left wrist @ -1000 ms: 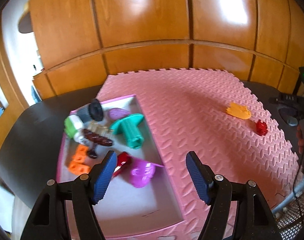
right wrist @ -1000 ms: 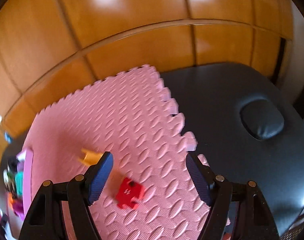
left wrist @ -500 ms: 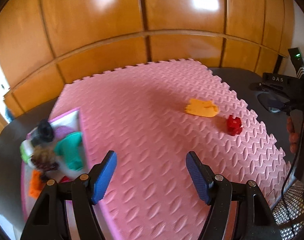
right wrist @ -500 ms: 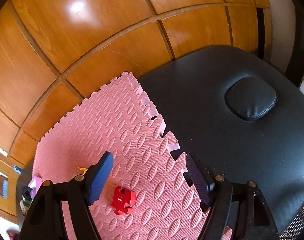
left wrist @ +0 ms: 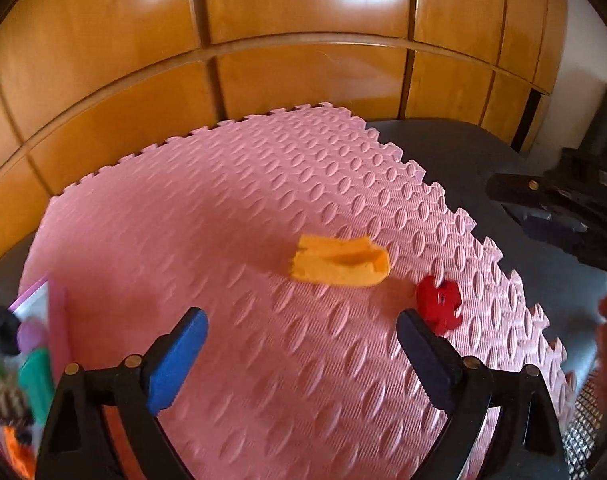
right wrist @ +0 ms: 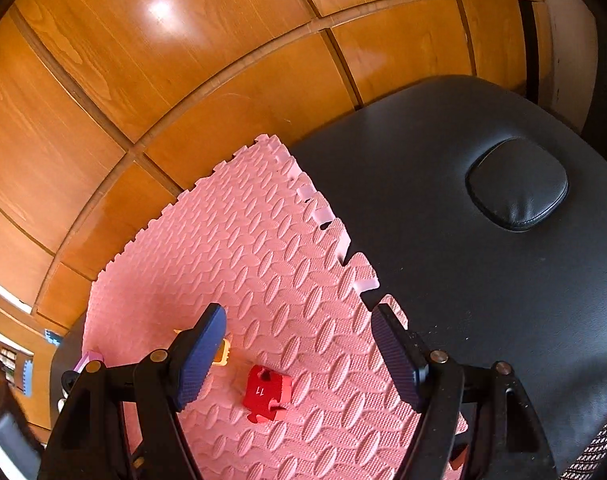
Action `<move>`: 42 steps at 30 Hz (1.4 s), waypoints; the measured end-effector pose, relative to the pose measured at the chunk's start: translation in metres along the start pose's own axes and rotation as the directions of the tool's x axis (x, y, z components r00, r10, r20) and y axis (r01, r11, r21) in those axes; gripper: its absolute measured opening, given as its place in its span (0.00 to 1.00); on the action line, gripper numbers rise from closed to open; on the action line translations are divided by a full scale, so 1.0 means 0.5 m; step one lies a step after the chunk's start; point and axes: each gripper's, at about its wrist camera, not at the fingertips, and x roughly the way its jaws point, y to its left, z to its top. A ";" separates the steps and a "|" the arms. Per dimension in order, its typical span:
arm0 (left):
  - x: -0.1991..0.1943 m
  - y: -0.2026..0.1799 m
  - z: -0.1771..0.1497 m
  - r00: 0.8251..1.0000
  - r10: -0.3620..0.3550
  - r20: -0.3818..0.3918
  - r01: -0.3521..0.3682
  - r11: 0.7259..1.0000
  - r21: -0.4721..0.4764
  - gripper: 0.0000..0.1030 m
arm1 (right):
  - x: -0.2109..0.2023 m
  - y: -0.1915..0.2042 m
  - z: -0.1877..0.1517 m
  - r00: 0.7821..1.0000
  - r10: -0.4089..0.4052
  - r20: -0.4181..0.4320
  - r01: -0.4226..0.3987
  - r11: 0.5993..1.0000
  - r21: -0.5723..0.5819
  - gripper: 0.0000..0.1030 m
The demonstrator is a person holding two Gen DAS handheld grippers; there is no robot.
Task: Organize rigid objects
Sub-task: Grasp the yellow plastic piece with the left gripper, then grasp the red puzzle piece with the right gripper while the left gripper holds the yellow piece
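Left claw (left wrist: 301,354) is opening, empty; right claw (right wrist: 299,354) gapes empty over red piece (right wrist: 266,393). Both may collide near orange piece (left wrist: 339,265).

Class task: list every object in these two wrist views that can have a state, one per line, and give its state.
Left gripper: jaws opening, nothing between them.
Right gripper: open, empty.
Orange piece: lying loose on the pink mat.
Red puzzle piece: lying flat on the mat, untouched.
Pink tray: holds several toys.
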 end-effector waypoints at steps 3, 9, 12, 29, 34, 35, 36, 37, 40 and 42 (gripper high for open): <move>0.024 -0.008 0.019 1.000 -0.011 0.019 0.011 1.000 0.008 0.93 | 0.000 0.003 0.001 1.000 0.004 -0.002 -0.004 1.000 -0.005 0.74; 0.074 -0.016 0.047 1.000 -0.023 0.006 0.023 1.000 0.003 0.93 | 0.005 0.005 0.001 1.000 0.006 -0.015 -0.006 1.000 -0.005 0.74; 0.094 -0.023 0.054 0.999 -0.044 -0.004 0.044 0.999 0.004 0.93 | 0.009 0.004 0.000 1.000 0.006 -0.020 -0.006 1.000 -0.004 0.74; 0.073 0.017 -0.006 0.999 -0.040 -0.021 0.038 0.995 -0.088 0.73 | 0.028 0.010 -0.007 0.999 -0.020 -0.045 0.018 0.999 -0.038 0.74; 0.032 0.031 -0.058 1.000 -0.008 -0.017 0.006 0.994 -0.113 0.73 | 0.047 0.030 -0.019 0.995 -0.014 -0.098 0.004 0.995 -0.096 0.74; 0.022 0.034 -0.072 1.000 -0.003 -0.016 0.001 0.993 -0.117 0.73 | 0.051 0.036 -0.023 0.994 -0.013 -0.110 0.001 0.993 -0.114 0.74; 0.015 0.036 -0.081 1.000 0.002 -0.014 -0.004 0.993 -0.120 0.73 | 0.055 0.041 -0.026 0.993 -0.014 -0.121 -0.001 0.992 -0.129 0.74; 0.003 0.042 -0.097 1.000 0.011 -0.011 -0.012 0.991 -0.131 0.73 | 0.061 0.049 -0.032 0.991 -0.015 -0.136 -0.005 0.989 -0.150 0.74; -0.017 0.051 -0.128 1.000 0.023 -0.007 -0.023 0.988 -0.154 0.73 | 0.076 0.067 -0.049 0.985 -0.035 -0.170 -0.001 0.978 -0.208 0.74; -0.026 0.056 -0.149 1.000 0.031 0.001 -0.031 0.986 -0.161 0.73 | 0.083 0.076 -0.057 0.983 -0.056 -0.176 0.012 0.971 -0.241 0.74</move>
